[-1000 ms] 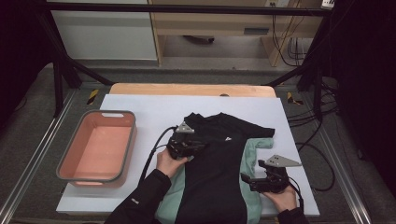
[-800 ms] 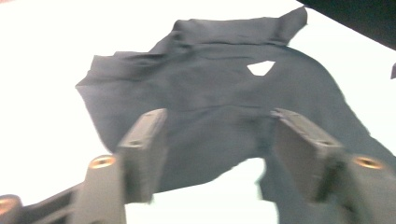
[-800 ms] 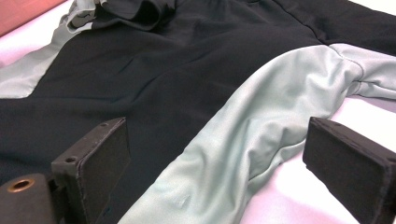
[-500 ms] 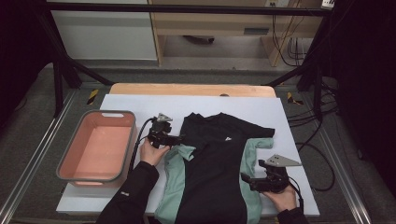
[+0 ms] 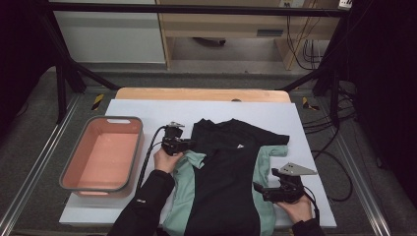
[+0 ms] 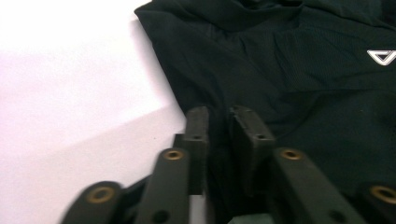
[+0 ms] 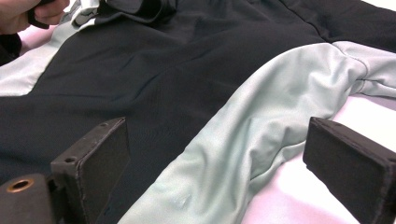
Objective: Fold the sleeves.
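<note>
**Left claw pinching the shirt's shoulder edge, right claw waiting wide at the hem side**

I take the pink tub (image 5: 103,157) as my landmark. The black and mint shirt (image 5: 226,177) lies flat on the white sheet (image 5: 147,110) just beyond the tub on its far side from the table's left edge, collar away from me, hem toward me.

My left gripper (image 5: 184,145) sits between the tub and the shirt, at the shirt's shoulder nearest the tub. Its jaws have just been closing, and in the left gripper view (image 6: 224,116) they stand nearly together with a fold of black cloth between the pads, so I read it as a pinch on the shirt's edge. My right gripper (image 5: 260,189) is well apart from the tub, at the shirt's other flank near the mint side panel (image 7: 243,140); its jaws stand wide, straddling the cloth without pressing on it, holding nothing.

I judge the fabric light, thin and limp, with a smooth sporty finish that may slide between pads. It will sag and bunch rather than hold shape, so one pinch drags a wrinkle instead of moving the whole garment. Best hold is at seams or doubled edges: shoulder seam, sleeve cuff (image 5: 278,150), hem
</note>
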`<state>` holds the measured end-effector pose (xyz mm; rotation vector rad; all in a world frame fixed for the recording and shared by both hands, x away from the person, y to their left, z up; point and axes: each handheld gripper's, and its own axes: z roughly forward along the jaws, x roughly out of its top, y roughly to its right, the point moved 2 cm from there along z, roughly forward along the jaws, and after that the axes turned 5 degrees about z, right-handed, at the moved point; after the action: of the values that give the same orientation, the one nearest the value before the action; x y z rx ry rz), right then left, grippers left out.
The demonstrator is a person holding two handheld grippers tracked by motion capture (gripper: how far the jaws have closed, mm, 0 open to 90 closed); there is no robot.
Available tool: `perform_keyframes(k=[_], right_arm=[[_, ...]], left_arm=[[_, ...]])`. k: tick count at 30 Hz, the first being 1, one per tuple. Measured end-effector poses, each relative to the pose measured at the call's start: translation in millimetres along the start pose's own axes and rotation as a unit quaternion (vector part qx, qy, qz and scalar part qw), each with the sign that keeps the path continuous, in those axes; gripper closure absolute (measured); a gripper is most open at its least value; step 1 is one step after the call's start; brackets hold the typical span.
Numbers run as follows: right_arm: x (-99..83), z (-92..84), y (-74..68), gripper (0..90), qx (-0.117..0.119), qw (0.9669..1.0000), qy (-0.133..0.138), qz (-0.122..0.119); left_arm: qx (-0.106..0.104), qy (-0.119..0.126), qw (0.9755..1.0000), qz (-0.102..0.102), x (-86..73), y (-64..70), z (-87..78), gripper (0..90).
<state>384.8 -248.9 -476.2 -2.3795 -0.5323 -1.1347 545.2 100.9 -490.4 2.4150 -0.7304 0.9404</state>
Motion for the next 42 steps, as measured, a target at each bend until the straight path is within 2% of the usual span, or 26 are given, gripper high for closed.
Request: perform_keyframes(k=[2, 5, 10, 11, 14, 19, 21, 24, 26, 28, 31, 33, 37, 42], right_arm=[[0.1, 0.0, -0.1, 7.8, 0.0, 1.0, 0.001, 0.0], [0.2, -0.4, 0.4, 7.7, -0.001, 1.0, 0.001, 0.001], [1.2, -0.9, 1.6, 6.6, -0.006, 0.9999, 0.008, 0.004], [1.3, -1.0, 1.8, 6.3, -0.007, 0.9999, 0.008, 0.002], [1.8, -1.7, 2.1, 6.3, -0.009, 0.9999, 0.01, 0.006], [2.3, -3.3, 3.9, 4.5, -0.015, 0.9997, 0.014, 0.011], [3.2, -4.1, 4.8, 3.7, -0.019, 0.9995, 0.02, 0.012], [4.8, -5.9, 5.1, 3.1, -0.023, 0.9993, 0.025, 0.016], [6.6, -7.1, 5.1, 3.0, -0.026, 0.9992, 0.024, 0.016], [8.2, -8.1, 5.4, 2.3, -0.029, 0.9991, 0.027, 0.016], [11.7, -9.2, 6.3, 1.3, -0.037, 0.9988, 0.027, 0.015], [14.8, -8.9, 6.8, 1.3, -0.04, 0.9986, 0.032, 0.012], [22.6, -6.0, 10.5, 1.1, -0.048, 0.9983, 0.032, 0.006], [34.2, -5.9, 18.4, 1.0, -0.065, 0.9969, 0.044, 0.008]], left_arm=[[0.006, 0.0, 1.0, 0.004, 0.4, 0.7, -0.4, 83.1], [0.018, 0.01, 0.9997, 0.017, 3.0, 2.5, -3.8, 87.0], [0.046, 0.027, 0.9981, 0.032, 13.7, 1.5, -9.1, 87.9], [0.047, 0.034, 0.9978, 0.032, 16.7, 0.2, -9.6, 87.9], [0.048, 0.032, 0.9978, 0.031, 21.6, -1.9, -6.4, 87.9], [0.05, 0.025, 0.9977, 0.037, 18.4, -1.2, -3.9, 86.5], [0.049, 0.036, 0.9975, 0.038, 18.1, 0.1, -10.3, 80.1], [0.045, 0.034, 0.9971, 0.051, 17.6, 4.4, -20.4, 57.6], [0.044, 0.029, 0.9965, 0.065, 14.6, 9.3, -28.1, 46.3], [0.043, 0.03, 0.9956, 0.077, 10.3, 13.3, -35.3, 37.2], [0.019, 0.045, 0.996, 0.075, 2.6, 17.9, -46.9, 29.5], [0.017, 0.049, 0.9955, 0.079, -2.5, 20.6, -54.7, 19.8], [-0.003, 0.056, 0.9953, 0.079, -14.8, 24.0, -69.0, 11.9], [-0.006, 0.07, 0.9948, 0.074, -29.9, 25.5, -83.5, 8.6]])
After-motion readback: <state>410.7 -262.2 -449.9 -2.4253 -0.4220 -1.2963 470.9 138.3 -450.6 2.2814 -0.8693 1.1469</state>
